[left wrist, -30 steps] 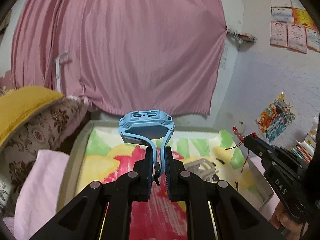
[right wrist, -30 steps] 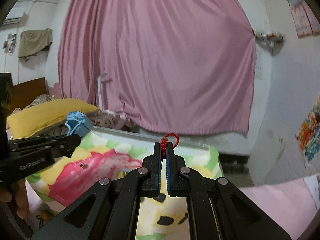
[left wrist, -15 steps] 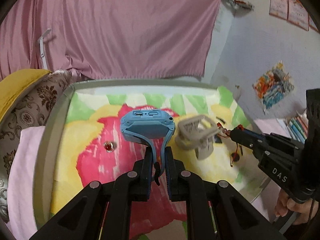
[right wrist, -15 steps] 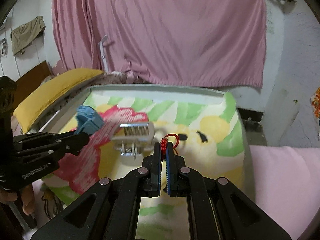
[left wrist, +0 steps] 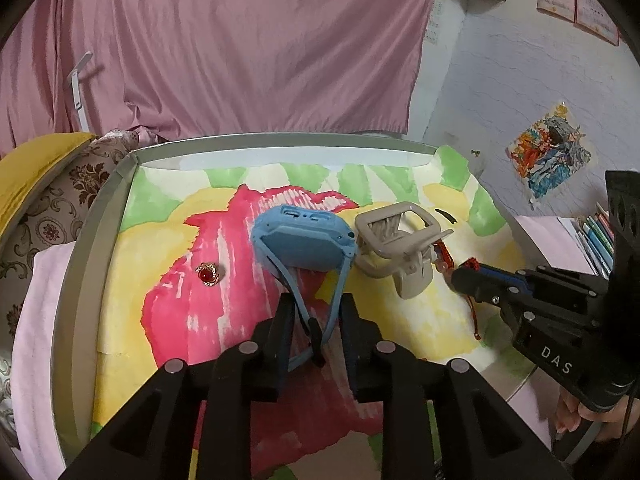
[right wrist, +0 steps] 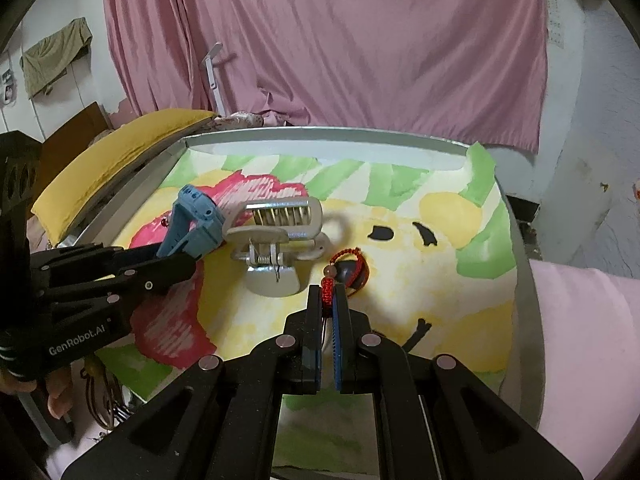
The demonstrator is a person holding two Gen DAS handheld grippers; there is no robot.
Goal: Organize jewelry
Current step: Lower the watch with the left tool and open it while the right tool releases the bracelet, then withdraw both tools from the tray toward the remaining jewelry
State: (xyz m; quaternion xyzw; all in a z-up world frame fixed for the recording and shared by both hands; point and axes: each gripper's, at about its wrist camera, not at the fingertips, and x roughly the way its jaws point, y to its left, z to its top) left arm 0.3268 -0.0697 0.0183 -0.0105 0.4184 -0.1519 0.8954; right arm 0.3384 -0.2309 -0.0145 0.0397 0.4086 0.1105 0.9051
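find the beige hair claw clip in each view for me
Left wrist view: the beige hair claw clip sits right of centre on the painted mat, just right of the blue watch.
Right wrist view: the clip sits left of centre, again just right of the watch.
Shared landmark: the watch.

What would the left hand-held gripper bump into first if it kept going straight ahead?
Probably the blue watch, whose strap already lies between the opening jaws of the left hand-held gripper. Past it comes the painted tray, though depth is hard to judge.
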